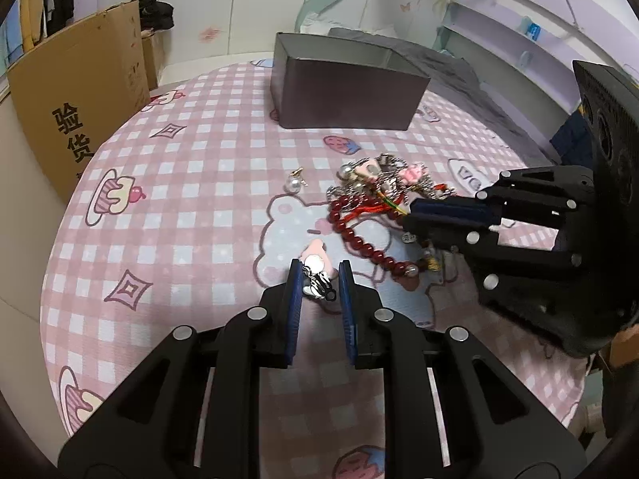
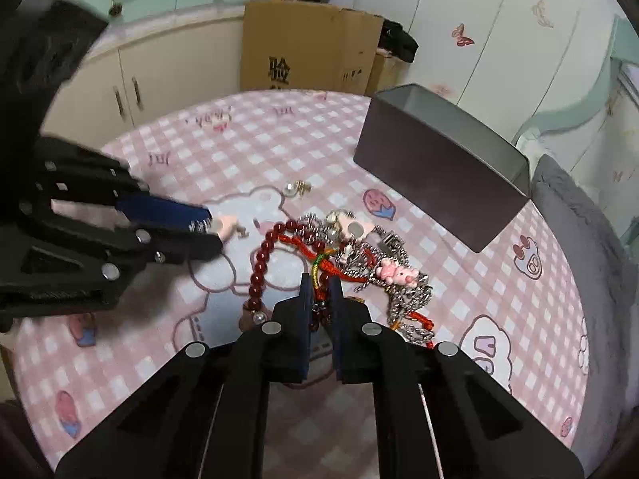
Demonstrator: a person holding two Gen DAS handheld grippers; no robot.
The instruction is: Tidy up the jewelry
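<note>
- Left gripper (image 1: 318, 279): jaws narrowed around a small charm (image 1: 317, 275), pads at either side of it; whether they pinch it cannot be told.
- Right gripper (image 2: 320, 285): jaws nearly closed on the red cord (image 2: 319, 267) of the red beads (image 2: 261, 265).
- Jewelry pile (image 2: 371, 263) mid-tablecloth (image 1: 179, 207); pearl earring (image 1: 294, 183) apart, toward the far edge.
- Box (image 1: 343, 92) at the far edge.

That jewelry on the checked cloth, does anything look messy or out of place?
Yes. The red bead bracelet, silver chains and pink bear charm lie tangled in one heap, while a pearl earring sits apart and none visibly sits in the dark box.
</note>
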